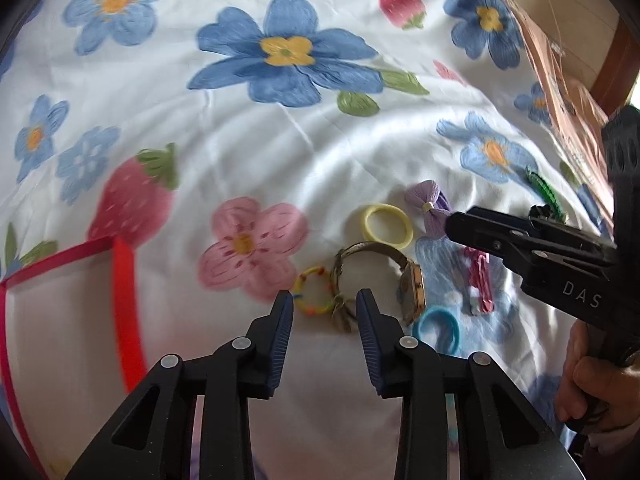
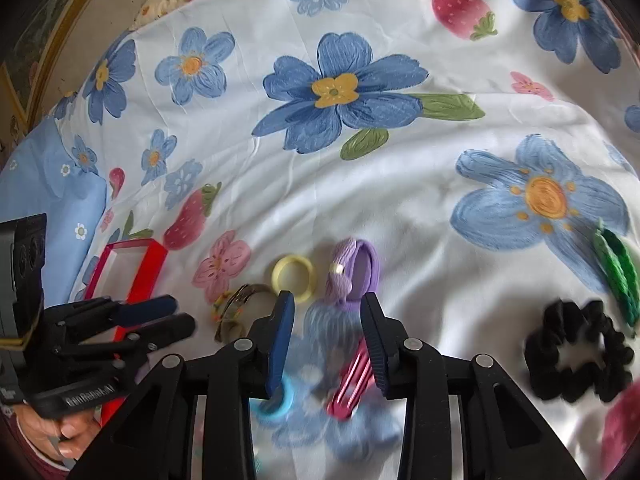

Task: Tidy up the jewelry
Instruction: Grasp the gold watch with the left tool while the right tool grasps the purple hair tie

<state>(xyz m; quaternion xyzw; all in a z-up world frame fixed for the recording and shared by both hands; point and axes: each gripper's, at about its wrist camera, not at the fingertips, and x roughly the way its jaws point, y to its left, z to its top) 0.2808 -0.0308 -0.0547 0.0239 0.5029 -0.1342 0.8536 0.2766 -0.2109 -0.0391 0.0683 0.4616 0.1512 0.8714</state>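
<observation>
On the flowered sheet [image 1: 256, 148] the watch [image 1: 400, 280] lies amid the clutter; the left gripper [image 1: 325, 312] hangs just over its band, jaws spread and empty; right of the watch, the right gripper [image 2: 327, 328] hovers parted above the pink clip [image 2: 352, 384]; the red box [image 1: 124, 300] sits left of the watch.

Under your grippers lies a matt white cotton-like bedsheet [image 1: 304, 152] printed with flowers, softly creased. The gold-toned metal mesh-band wristwatch [image 1: 384, 276] gleams; the pale yellow plastic ring [image 2: 293, 278] looks smooth, the black cloth scrunchie [image 2: 576, 356] fuzzy, the pink metal hair clip [image 2: 352, 384] glossy.
</observation>
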